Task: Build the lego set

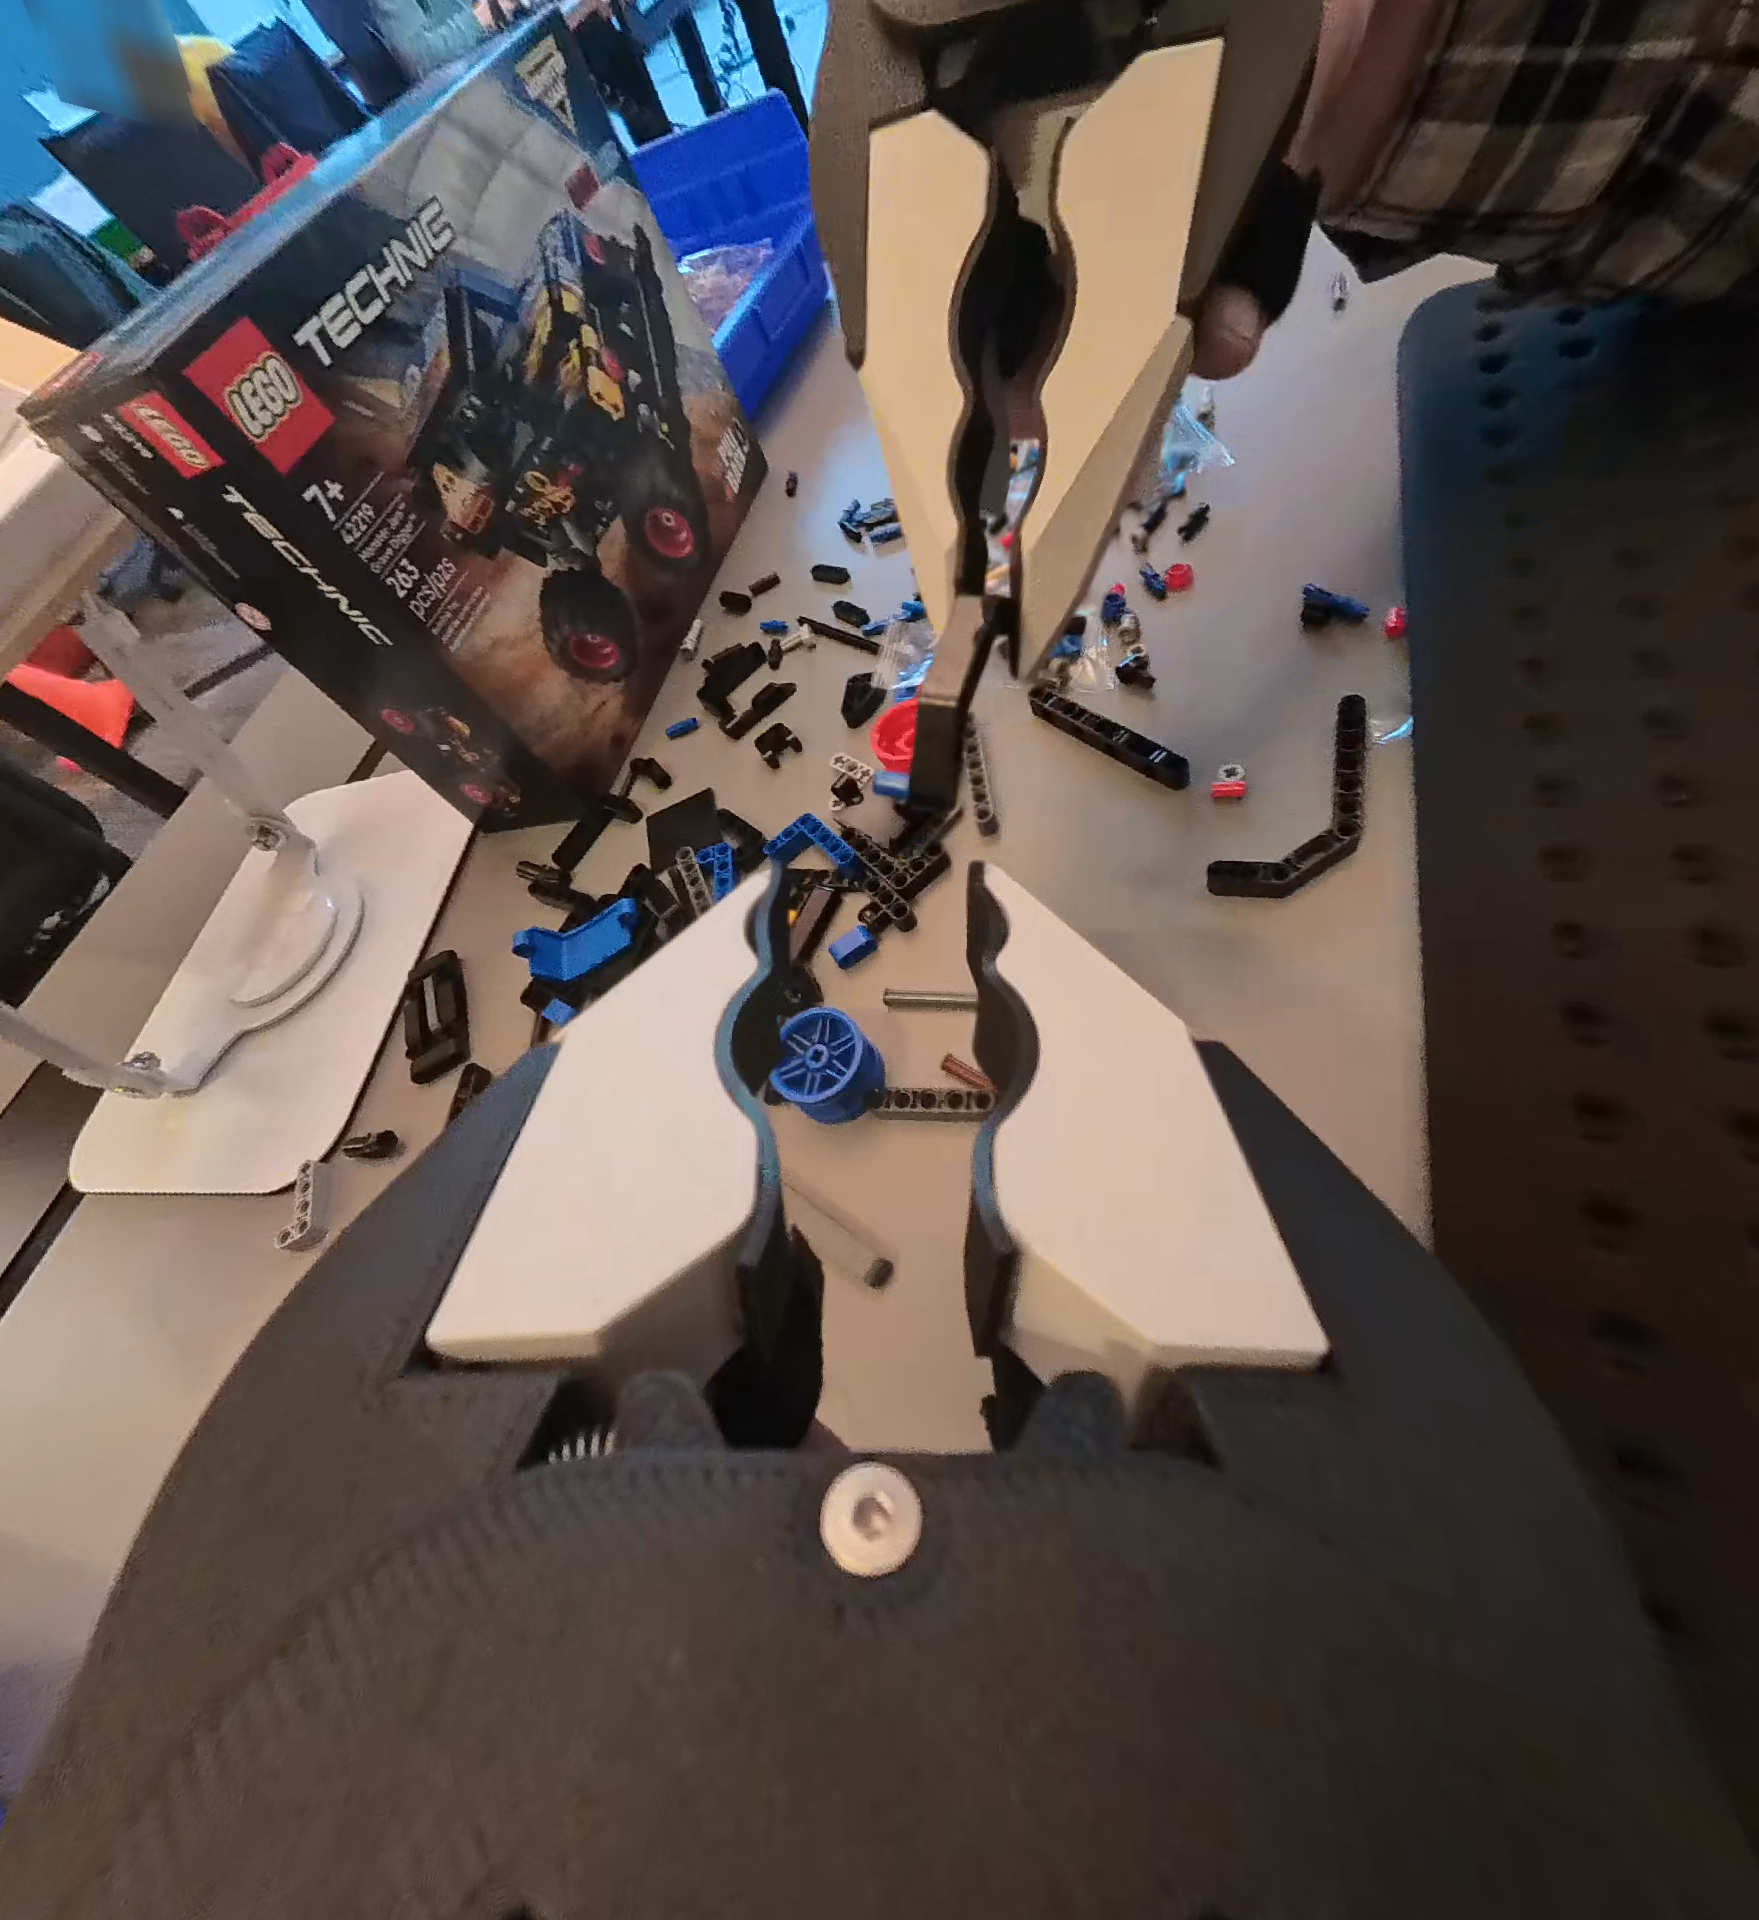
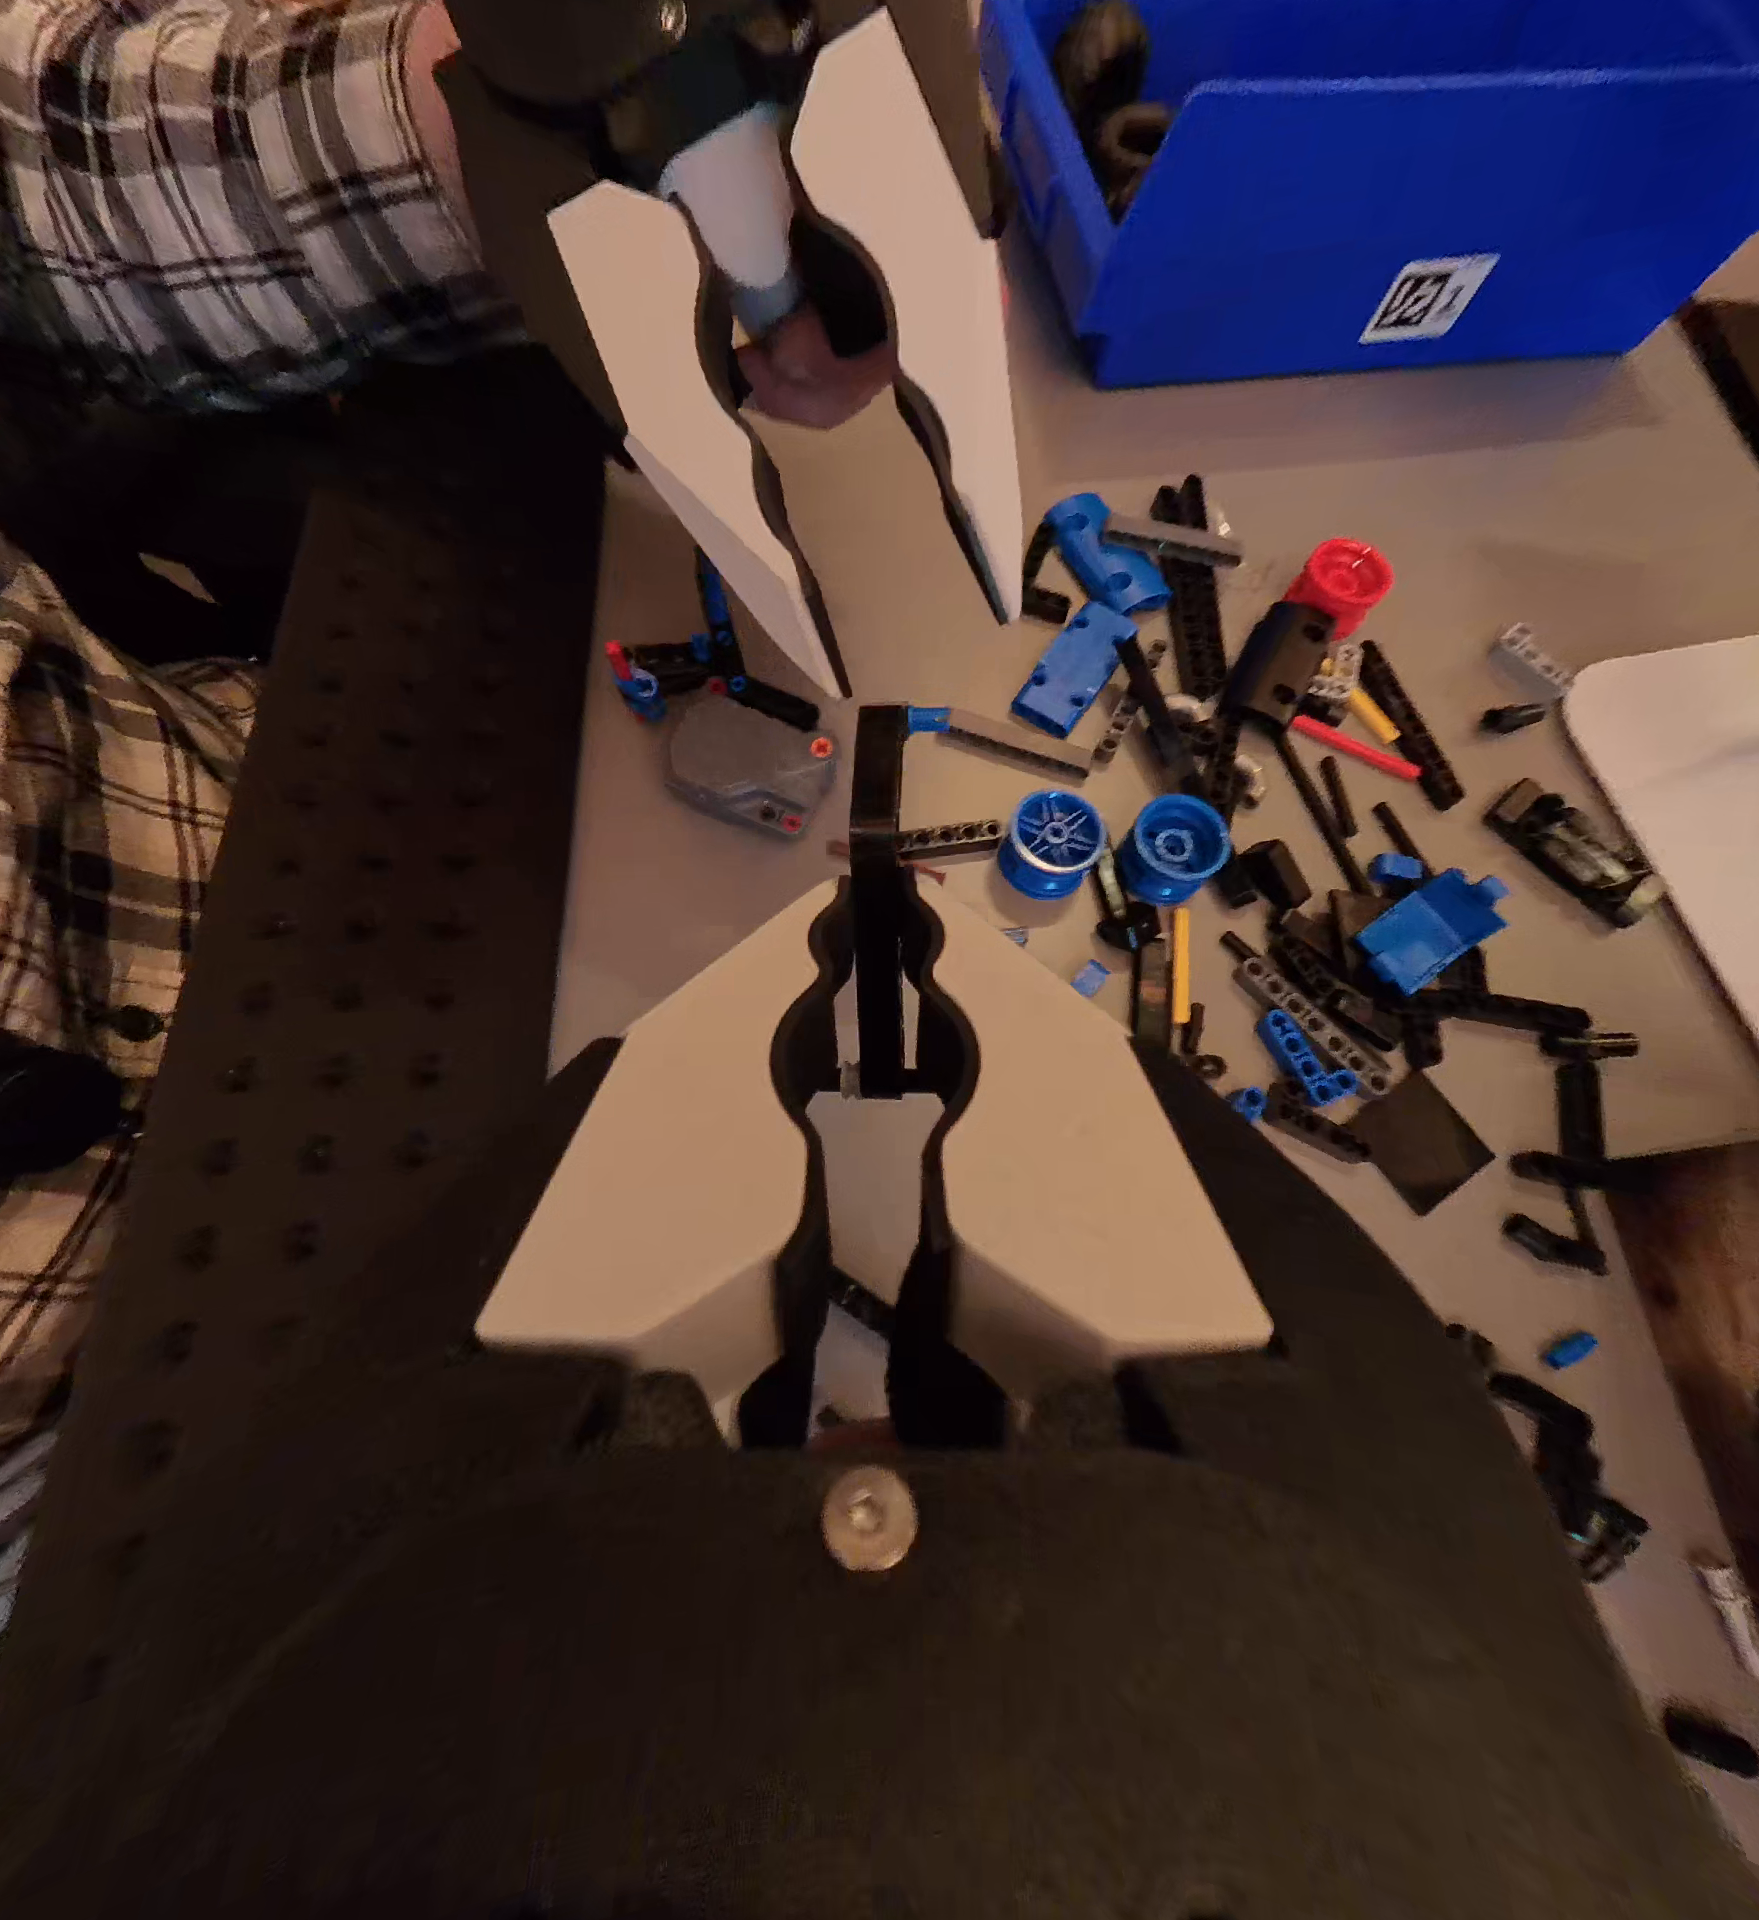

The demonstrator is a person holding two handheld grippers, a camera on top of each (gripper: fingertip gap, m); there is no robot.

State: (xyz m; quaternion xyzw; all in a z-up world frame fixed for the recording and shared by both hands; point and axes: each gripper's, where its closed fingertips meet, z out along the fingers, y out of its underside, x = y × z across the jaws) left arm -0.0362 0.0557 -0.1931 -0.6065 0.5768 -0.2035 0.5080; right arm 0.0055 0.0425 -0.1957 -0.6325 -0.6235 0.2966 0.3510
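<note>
A: Right, near first: my right gripper (image 2: 875, 904) is clamped on a black beam (image 2: 877, 935) that sticks out past the tips, above the tabletop (image 2: 958, 644).

B: Left one?

A: My left gripper (image 1: 870, 904) is released, jaws well apart, nothing between them. Under the gap lies a blue wheel (image 1: 825, 1062), touching a thin grey beam (image 1: 932, 1099).

B: Farther out?

A: In the right wrist view, two blue wheels (image 2: 1112, 844) sit side by side just beyond the held beam; a grey motor block (image 2: 750, 764) lies to the left, and a loose pile of black and blue pieces (image 2: 1374, 966) to the right, with a red hub (image 2: 1344, 584) behind.

B: Back?

A: Set box (image 1: 418, 457) upright, tilted, far left in the left wrist view; blue bin (image 2: 1426, 197) behind the pieces.
</note>
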